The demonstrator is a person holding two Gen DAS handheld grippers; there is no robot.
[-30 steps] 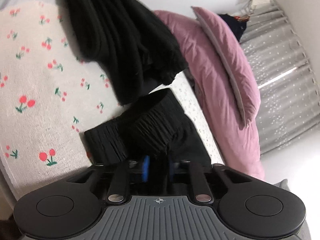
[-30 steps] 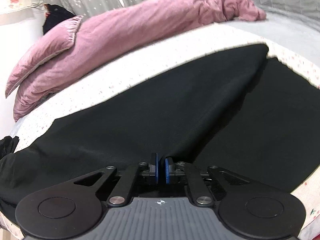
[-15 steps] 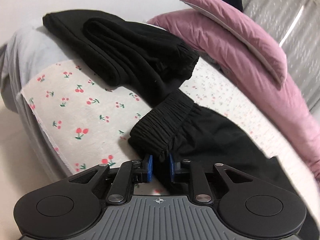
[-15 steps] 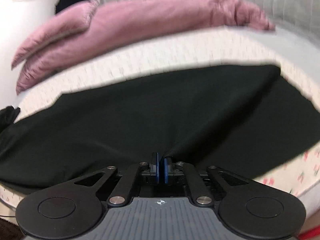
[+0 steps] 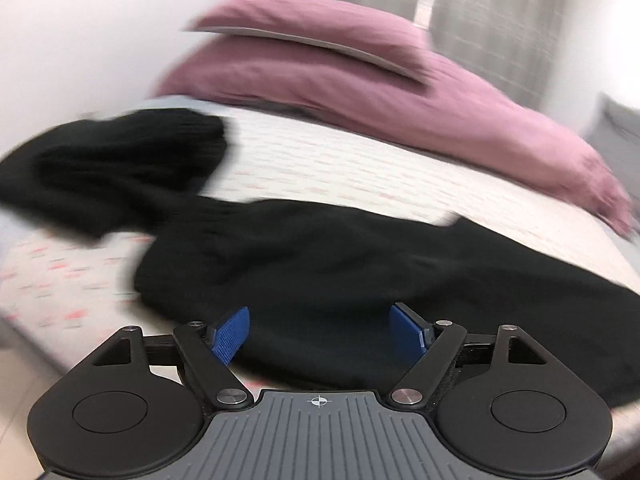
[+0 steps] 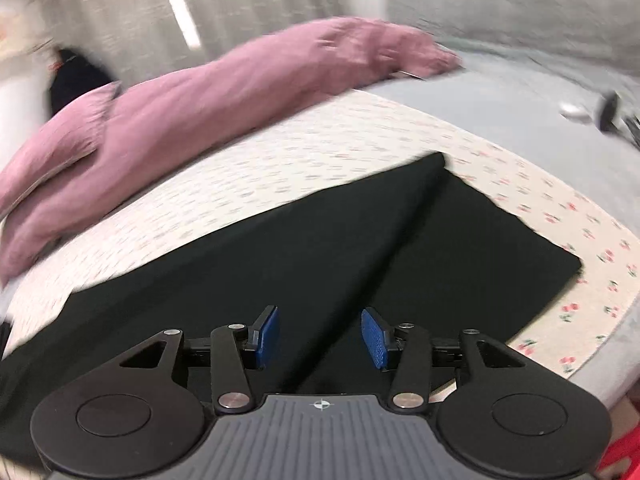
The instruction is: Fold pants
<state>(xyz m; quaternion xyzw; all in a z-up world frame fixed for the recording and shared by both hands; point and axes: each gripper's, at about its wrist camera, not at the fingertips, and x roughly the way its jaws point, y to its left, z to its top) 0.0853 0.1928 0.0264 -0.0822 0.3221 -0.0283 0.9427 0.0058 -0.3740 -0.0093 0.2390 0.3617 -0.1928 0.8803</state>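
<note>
The black pants (image 5: 340, 280) lie flat across the cherry-print bed sheet (image 5: 360, 168), waistband at the left in the left wrist view. In the right wrist view the pant legs (image 6: 320, 248) stretch to the right, hems near the sheet's edge. My left gripper (image 5: 320, 334) is open and empty, just above the waist end near the bed's front edge. My right gripper (image 6: 320, 338) is open and empty over the legs' near edge. Both views are motion-blurred.
A second pile of black clothing (image 5: 112, 160) lies on the bed at the far left, touching the waistband. A pink pillow and duvet (image 5: 360, 76) run along the back; they also show in the right wrist view (image 6: 200, 96). Grey curtains (image 6: 120, 20) hang behind.
Both grippers have opened and let go of the pants, which now lie flat on the bed. Both grippers have pulled back toward the front edge.
</note>
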